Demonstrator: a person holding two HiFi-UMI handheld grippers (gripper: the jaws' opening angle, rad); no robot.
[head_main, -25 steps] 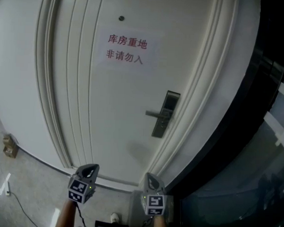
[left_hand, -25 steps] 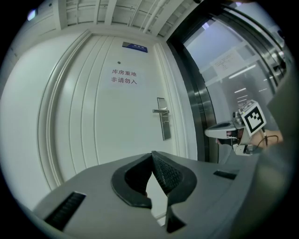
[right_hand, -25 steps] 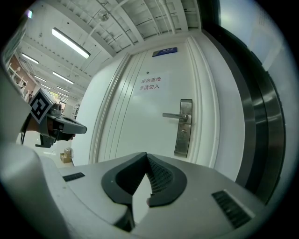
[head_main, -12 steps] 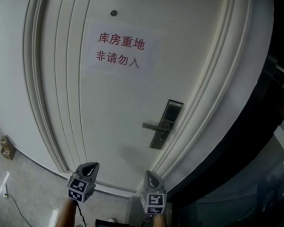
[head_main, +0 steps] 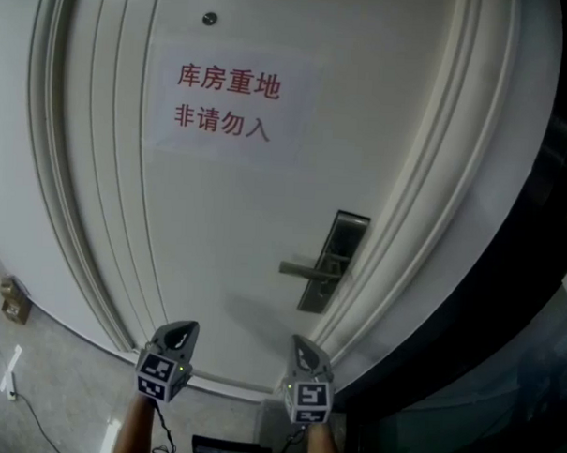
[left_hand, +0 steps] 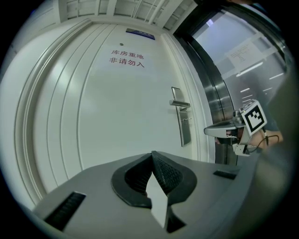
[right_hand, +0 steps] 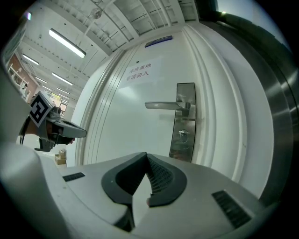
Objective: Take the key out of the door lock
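I'm watching both grippers hanging low in the head view, well short of the white door [head_main: 219,199]. The left gripper [head_main: 178,335] is sitting at the bottom edge, left of centre. Its own view is showing the jaws pressed together at the tips with nothing between them. The right gripper [head_main: 302,351] is sitting at the bottom, just right of centre, with its jaws likewise closed and empty. The key [right_hand: 183,134] is sticking out of the metal lock plate [right_hand: 180,151] below the lever handle [right_hand: 163,105], right of centre in the right gripper view and well apart from both grippers. A paper sign [head_main: 223,101] with red characters is hanging on the upper part of the door.
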